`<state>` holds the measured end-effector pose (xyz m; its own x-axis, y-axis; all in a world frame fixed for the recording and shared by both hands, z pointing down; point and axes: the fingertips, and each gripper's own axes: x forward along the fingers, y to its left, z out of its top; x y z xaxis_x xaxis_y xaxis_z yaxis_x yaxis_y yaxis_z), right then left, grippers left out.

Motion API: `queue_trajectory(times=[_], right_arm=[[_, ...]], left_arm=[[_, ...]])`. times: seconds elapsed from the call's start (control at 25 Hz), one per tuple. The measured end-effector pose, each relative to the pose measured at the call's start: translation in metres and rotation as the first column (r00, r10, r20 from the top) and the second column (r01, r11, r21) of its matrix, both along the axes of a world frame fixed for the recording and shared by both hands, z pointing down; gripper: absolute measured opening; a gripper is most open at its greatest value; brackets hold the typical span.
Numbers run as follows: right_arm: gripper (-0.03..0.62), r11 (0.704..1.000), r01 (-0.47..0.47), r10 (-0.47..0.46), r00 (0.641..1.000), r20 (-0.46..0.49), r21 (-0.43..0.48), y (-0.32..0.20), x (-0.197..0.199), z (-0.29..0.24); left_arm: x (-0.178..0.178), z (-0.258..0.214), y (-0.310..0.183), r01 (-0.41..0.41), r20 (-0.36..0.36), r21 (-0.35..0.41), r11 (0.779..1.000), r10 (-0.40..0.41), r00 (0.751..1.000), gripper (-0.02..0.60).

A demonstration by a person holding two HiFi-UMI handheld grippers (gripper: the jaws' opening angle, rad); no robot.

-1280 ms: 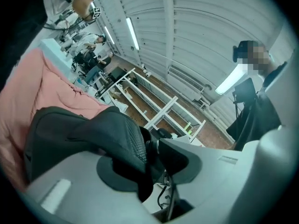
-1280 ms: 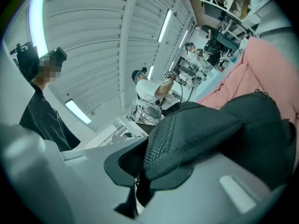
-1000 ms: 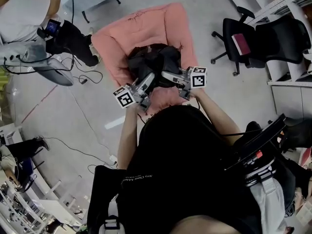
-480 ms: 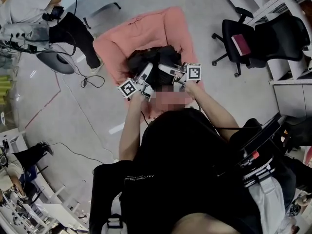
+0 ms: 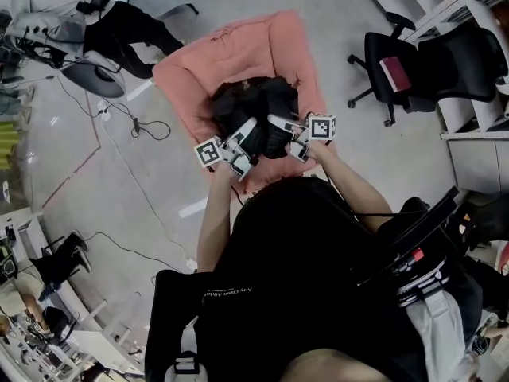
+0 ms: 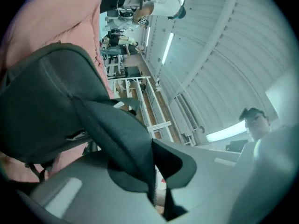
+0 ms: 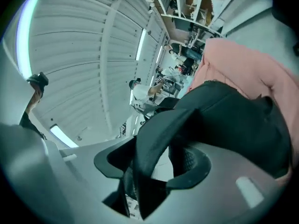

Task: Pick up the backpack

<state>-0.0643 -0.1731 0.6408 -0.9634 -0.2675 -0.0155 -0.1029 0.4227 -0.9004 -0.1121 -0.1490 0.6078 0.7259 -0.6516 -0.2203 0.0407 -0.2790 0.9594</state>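
Floor: grey concrete workshop floor (image 5: 159, 173) with loose cables (image 5: 139, 126) trailing over it and a black office chair (image 5: 413, 66) well off to one side.
Backpack: the black soft fabric backpack (image 5: 256, 102) lies slumped on a large pink floor cushion (image 5: 238, 50), with both grippers right at its near edge.
Left gripper: the left gripper (image 5: 248, 130) has just been closing. Its jaws now stand almost together, pinched on a black padded strap (image 6: 117, 139) of the pack.
Right gripper: the right gripper (image 5: 278, 122) has just been opening. Its jaws stand wide with a second black strap (image 7: 154, 139) running through the gap, and I see no pad pressing on it.
Handling: I judge it soft and floppy, so the body will sag and swing below whatever I lift. The woven fabric should grip well and nothing looks fragile. I cannot tell how full it is.
Where to hold: on the straps, close to where they join the body, not on the loose shell.
Risk: clamped on one side only, I expect it to hang lopsided, so I would want the right jaws closed on their strap before raising.
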Motion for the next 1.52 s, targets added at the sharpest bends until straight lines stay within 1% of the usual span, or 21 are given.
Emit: queue_trajectory(times=[0.08, 0.12, 0.24, 0.28, 0.4, 0.48, 0.56, 0.68, 0.8, 0.84, 0.88, 0.92, 0.96, 1.04, 1.12, 1.16, 1.24, 1.32, 1.44, 1.48, 1.52], right_arm=[[0.236, 0.997, 0.082, -0.082, 0.997, 0.007, -0.003, 0.019, -0.016, 0.006], [0.219, 0.992, 0.129, -0.129, 0.991, 0.027, 0.001, 0.026, -0.024, 0.004], [0.079, 0.976, 0.216, -0.216, 0.966, 0.141, 0.015, 0.029, -0.035, -0.024], [0.033, 0.974, 0.225, -0.225, 0.959, 0.173, 0.02, 0.029, -0.035, -0.034], [0.029, 0.983, 0.179, -0.183, 0.957, 0.225, 0.038, 0.016, -0.031, -0.064], [0.031, 0.99, 0.13, -0.139, 0.961, 0.238, 0.052, 0.0, -0.028, -0.079], [0.032, 0.988, 0.131, -0.145, 0.969, 0.202, 0.083, -0.008, -0.027, -0.083], [0.032, 0.993, 0.083, -0.098, 0.975, 0.2, 0.083, -0.023, -0.021, -0.084], [0.035, 0.999, 0.015, -0.027, 0.969, 0.246, 0.05, -0.035, -0.017, -0.086], [0.036, 0.998, 0.016, -0.029, 0.969, 0.245, 0.053, -0.035, -0.017, -0.086], [0.037, 0.998, 0.023, -0.037, 0.971, 0.238, 0.06, -0.033, -0.019, -0.085], [0.037, 0.997, 0.029, -0.044, 0.973, 0.229, 0.066, -0.031, -0.02, -0.084], [0.037, 0.997, 0.03, -0.044, 0.975, 0.218, 0.069, -0.03, -0.02, -0.082], [0.042, 0.995, 0.03, -0.045, 0.986, 0.158, 0.094, -0.03, -0.018, -0.073], [0.085, 0.985, 0.086, -0.098, 0.992, 0.075, 0.147, -0.023, -0.014, -0.062], [0.116, 0.976, 0.143, -0.155, 0.986, 0.062, 0.164, -0.014, -0.012, -0.059], [0.249, 0.94, 0.278, -0.295, 0.953, 0.065, 0.196, 0.012, -0.013, -0.06], [0.313, 0.893, 0.383, -0.397, 0.918, 0.011, 0.237, 0.035, -0.024, -0.051], [0.318, 0.844, 0.463, -0.445, 0.886, -0.128, 0.273, 0.054, -0.043, -0.029], [0.261, 0.84, 0.469, -0.445, 0.883, -0.15, 0.271, 0.057, -0.046, -0.025], [0.174, 0.843, 0.468, -0.443, 0.884, -0.15, 0.265, 0.059, -0.046, -0.024]], left_arm=[[-0.015, -0.017, 0.014, 0.029, -0.082, 0.03, 0.999, -0.026, 0.996, 0.02], [-0.023, -0.027, 0.014, 0.045, -0.125, 0.032, 0.998, -0.041, 0.991, 0.033], [-0.041, -0.048, -0.008, 0.082, -0.213, -0.024, 0.996, -0.086, 0.973, 0.179], [-0.043, -0.049, -0.014, 0.083, -0.203, -0.037, 0.996, -0.089, 0.975, 0.184], [-0.04, -0.045, -0.02, 0.058, -0.096, -0.023, 0.998, -0.06, 0.994, 0.119], [-0.041, -0.053, -0.017, 0.077, -0.103, 0.006, 0.997, -0.076, 0.992, 0.161], [-0.035, -0.058, -0.012, 0.116, -0.106, 0.051, 0.992, -0.11, 0.988, 0.187], [-0.015, -0.026, 0.006, 0.107, 0.042, 0.078, 0.991, -0.11, 0.993, 0.209], [0.007, 0.019, 0.025, 0.023, 0.204, 0.031, 0.999, -0.029, 0.979, 0.22], [0.01, 0.029, 0.026, 0.013, 0.257, 0.025, 1.0, -0.019, 0.966, 0.194], [0.009, 0.033, 0.026, 0.017, 0.295, 0.028, 0.999, -0.025, 0.955, 0.11], [0.007, 0.032, 0.024, 0.03, 0.302, 0.04, 0.999, -0.04, 0.952, 0.054], [0.006, 0.023, 0.022, 0.044, 0.265, 0.057, 0.997, -0.057, 0.963, 0.02], [-0.001, -0.011, 0.016, 0.09, 0.088, 0.082, 0.993, -0.097, 0.991, 0.02], [-0.018, -0.04, 0.005, 0.15, -0.085, 0.061, 0.987, -0.145, 0.986, 0.089], [-0.024, -0.047, -0.001, 0.159, -0.135, 0.037, 0.987, -0.153, 0.979, 0.112], [-0.028, -0.048, -0.01, 0.125, -0.139, 0.006, 0.992, -0.123, 0.983, 0.129], [-0.026, -0.045, -0.014, 0.065, -0.091, 0.002, 0.998, -0.065, 0.994, 0.129], [-0.023, -0.041, -0.016, 0.027, -0.038, 0.0, 1.0, -0.027, 0.999, 0.126], [-0.023, -0.037, -0.016, 0.031, -0.02, -0.009, 0.999, -0.031, 0.999, 0.119], [-0.025, -0.034, -0.016, 0.042, 0.001, -0.016, 0.999, -0.042, 0.999, 0.105]])
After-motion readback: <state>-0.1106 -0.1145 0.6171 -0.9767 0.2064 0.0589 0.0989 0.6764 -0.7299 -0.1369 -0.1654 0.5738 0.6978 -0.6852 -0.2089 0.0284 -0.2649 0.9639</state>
